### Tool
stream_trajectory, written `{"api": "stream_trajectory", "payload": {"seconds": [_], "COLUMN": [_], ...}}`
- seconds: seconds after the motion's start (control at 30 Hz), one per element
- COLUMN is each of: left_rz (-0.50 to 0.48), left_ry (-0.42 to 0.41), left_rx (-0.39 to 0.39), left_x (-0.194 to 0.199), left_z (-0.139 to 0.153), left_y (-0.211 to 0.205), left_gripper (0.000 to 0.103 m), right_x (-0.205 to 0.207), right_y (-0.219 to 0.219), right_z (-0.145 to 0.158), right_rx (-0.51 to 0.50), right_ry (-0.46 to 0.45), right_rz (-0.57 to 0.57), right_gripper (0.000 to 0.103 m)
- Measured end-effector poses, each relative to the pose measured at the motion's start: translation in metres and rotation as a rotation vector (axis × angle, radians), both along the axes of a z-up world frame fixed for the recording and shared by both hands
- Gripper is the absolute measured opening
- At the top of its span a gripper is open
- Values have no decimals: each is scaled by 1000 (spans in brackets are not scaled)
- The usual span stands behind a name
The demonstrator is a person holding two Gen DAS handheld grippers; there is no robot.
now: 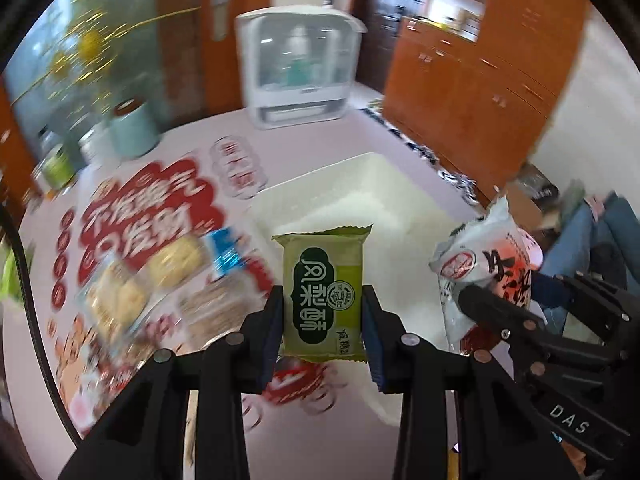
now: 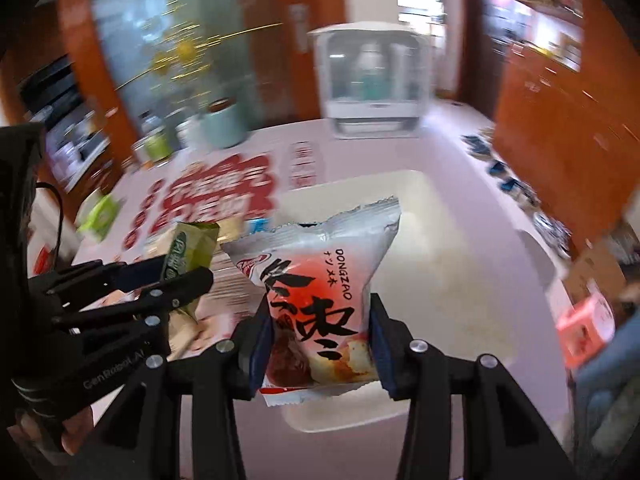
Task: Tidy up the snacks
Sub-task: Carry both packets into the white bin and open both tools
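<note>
The white tray (image 2: 460,216) is lying empty and open on top; loose snacks (image 1: 152,280) are crowding the tabletop (image 1: 224,128) beside it.

2 grippers (image 1: 322,328), 2 held snack packets (image 1: 323,296), 1 white tray (image 1: 360,184).

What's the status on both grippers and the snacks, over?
Left gripper shut on green pastry packet. Right gripper shut on white-and-red snack bag. White plastic bin ahead, unobstructed.
</note>
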State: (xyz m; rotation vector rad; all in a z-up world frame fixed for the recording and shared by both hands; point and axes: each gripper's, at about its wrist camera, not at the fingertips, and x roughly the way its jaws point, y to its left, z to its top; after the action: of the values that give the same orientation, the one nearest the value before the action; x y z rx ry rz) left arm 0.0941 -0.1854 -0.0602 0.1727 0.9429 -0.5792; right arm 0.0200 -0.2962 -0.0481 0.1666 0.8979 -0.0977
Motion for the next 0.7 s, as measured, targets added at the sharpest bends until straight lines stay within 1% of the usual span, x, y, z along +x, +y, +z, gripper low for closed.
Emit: {"api": "stream_trajectory", "payload": {"seconds": [0.1, 0.2, 0.23, 0.27, 0.3, 0.33, 0.37, 0.4, 0.43, 0.5, 0.57, 0.6, 0.63, 0.7], "left_rz": [-51, -74, -74, -72, -73, -57, -40, -33, -31, -24, -8, -2, 6, 22], "left_ry": [-19, -24, -21, -14, -6, -12, -25, -33, -34, -18, 1, 5, 8, 3], "left_rx": [20, 49, 61, 72, 82, 98, 108, 108, 100, 80, 63, 60, 58, 48], "left_x": [6, 14, 17, 20, 22, 24, 25, 27, 28, 31, 33, 33, 32, 29], "left_z": [-2, -9, -11, -14, -17, -18, -18, -19, -19, -17, -17, -16, -15, -12], "left_y": [-33, -58, -64, -69, -73, -75, -76, -75, -73, -67, -61, -58, -55, -48], "left_gripper": [35, 35, 37, 42, 64, 77, 81, 86, 90, 91, 91, 91, 91, 91], "right_x": [-1, 0, 2, 1, 3, 5, 4, 5, 6, 4, 0, -2, -3, -1], "right_y": [-30, -48, -54, -60, -66, -71, -73, -79, -83, -87, -88, -86, -84, -79], "right_z": [-5, -9, -11, -12, -14, -17, -19, -22, -23, -26, -27, -26, -26, -24], "right_rx": [12, -3, -5, -8, -11, -8, -6, 3, 10, 24, 20, 11, 1, -8], "right_ry": [9, 13, 12, 15, 20, 26, 32, 39, 38, 42, 37, 30, 25, 20], "right_rz": [-81, -126, -141, -152, -171, -186, -195, -209, -217, -219, -219, -217, -212, -201], "right_gripper": [45, 46, 47, 47, 48, 49, 49, 50, 50, 53, 57, 62, 64, 65]}}
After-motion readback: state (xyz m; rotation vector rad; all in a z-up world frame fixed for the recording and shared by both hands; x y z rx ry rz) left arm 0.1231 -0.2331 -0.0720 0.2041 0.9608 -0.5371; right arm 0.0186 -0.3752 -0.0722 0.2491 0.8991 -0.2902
